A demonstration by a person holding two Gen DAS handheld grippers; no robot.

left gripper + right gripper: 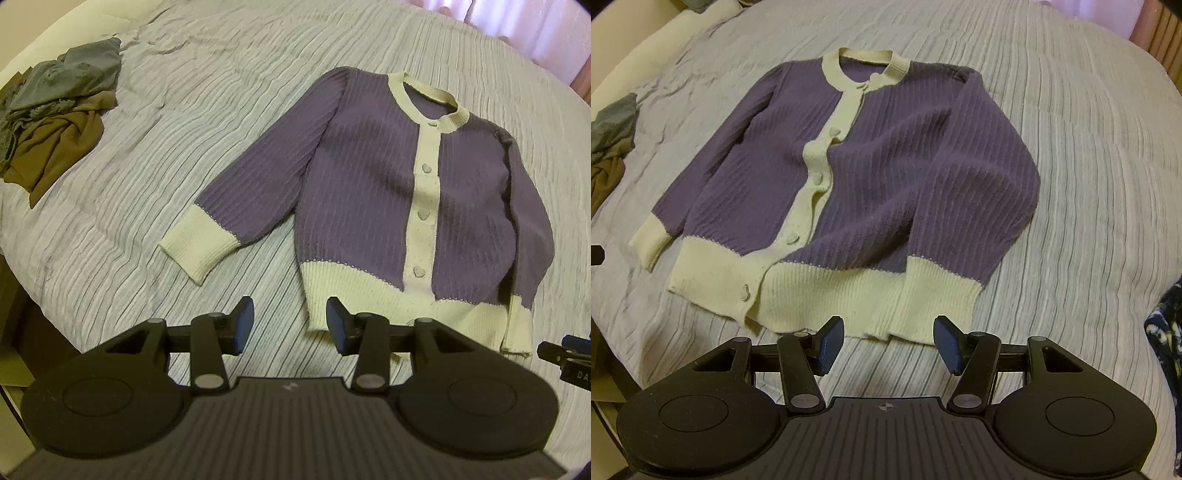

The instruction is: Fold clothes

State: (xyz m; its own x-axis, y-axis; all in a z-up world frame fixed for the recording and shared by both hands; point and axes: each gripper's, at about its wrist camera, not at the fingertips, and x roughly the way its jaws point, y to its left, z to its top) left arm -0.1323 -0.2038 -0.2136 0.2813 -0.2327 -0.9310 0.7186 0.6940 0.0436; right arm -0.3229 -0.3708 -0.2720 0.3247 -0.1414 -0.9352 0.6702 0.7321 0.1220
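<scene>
A purple ribbed cardigan (369,170) (871,158) with cream collar, button band, hem and cuffs lies flat, front up and buttoned, on the bed. Its left sleeve (251,184) angles outward; its right sleeve (975,192) lies along the body. My left gripper (290,325) stands open just short of the hem's left corner, nothing between its blue pads. My right gripper (888,345) is open too, hovering just in front of the hem's right part. The right gripper's tip (561,354) shows at the left wrist view's right edge.
A grey-striped bedspread (166,147) (1071,147) covers the bed. A heap of grey and brown clothes (55,114) (609,147) lies at the far left. A dark floral fabric (1167,350) shows at the right edge. Pink curtains (517,22) hang beyond the bed.
</scene>
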